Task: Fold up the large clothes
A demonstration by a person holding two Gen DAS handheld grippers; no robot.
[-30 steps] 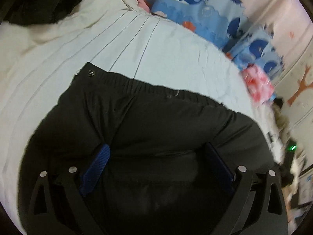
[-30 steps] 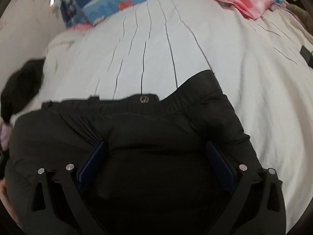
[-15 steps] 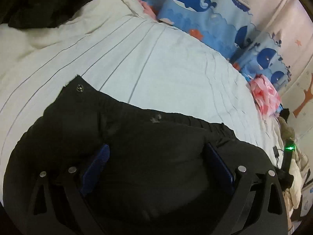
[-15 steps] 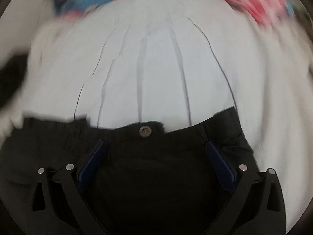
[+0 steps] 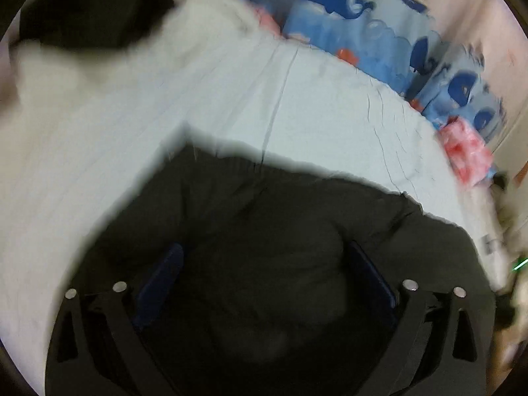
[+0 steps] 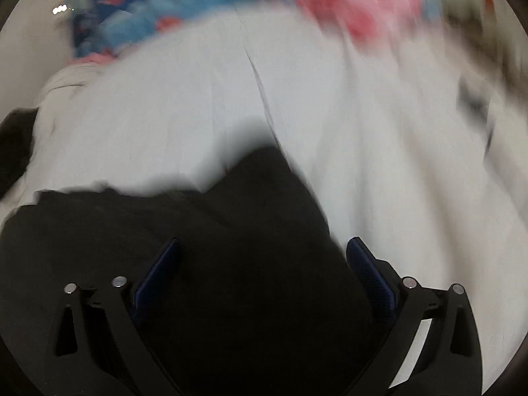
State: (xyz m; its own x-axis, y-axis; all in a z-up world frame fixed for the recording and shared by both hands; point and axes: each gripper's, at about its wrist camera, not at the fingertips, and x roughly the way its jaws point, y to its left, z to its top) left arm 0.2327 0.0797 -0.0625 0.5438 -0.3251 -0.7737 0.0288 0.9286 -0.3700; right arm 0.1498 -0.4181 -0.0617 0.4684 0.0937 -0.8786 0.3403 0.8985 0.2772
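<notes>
Left wrist view: the left gripper (image 5: 264,264) points forward and down over the black trousers (image 5: 264,231), which lie spread on the pale bed sheet (image 5: 231,99). Its two blue-padded fingers (image 5: 161,277) stand wide apart, with dark cloth bulging up between them; whether any cloth is pinched cannot be told. The waistband edge runs across just ahead of the fingertips, blurred. Farther back on the sheet sits a whale-print pillow (image 5: 356,16), a pink-and-red bundle (image 5: 468,148) lies near the right edge, and another dark garment (image 5: 89,10) rests at the upper left corner of the bed.

Right wrist view: heavily blurred. The right gripper (image 6: 264,260) also tilts down onto the black trousers (image 6: 231,247), near one corner of the cloth where it meets the bed sheet (image 6: 363,132). Its fingers (image 6: 369,274) are spread wide; the right one sits at the edge of the fabric, with white sheet showing just beside it. Black cloth fills the gap between the fingers. The whale-print pillow (image 6: 132,10) and the pink-and-red bundle (image 6: 356,6) show as smears at the far side of the bed
</notes>
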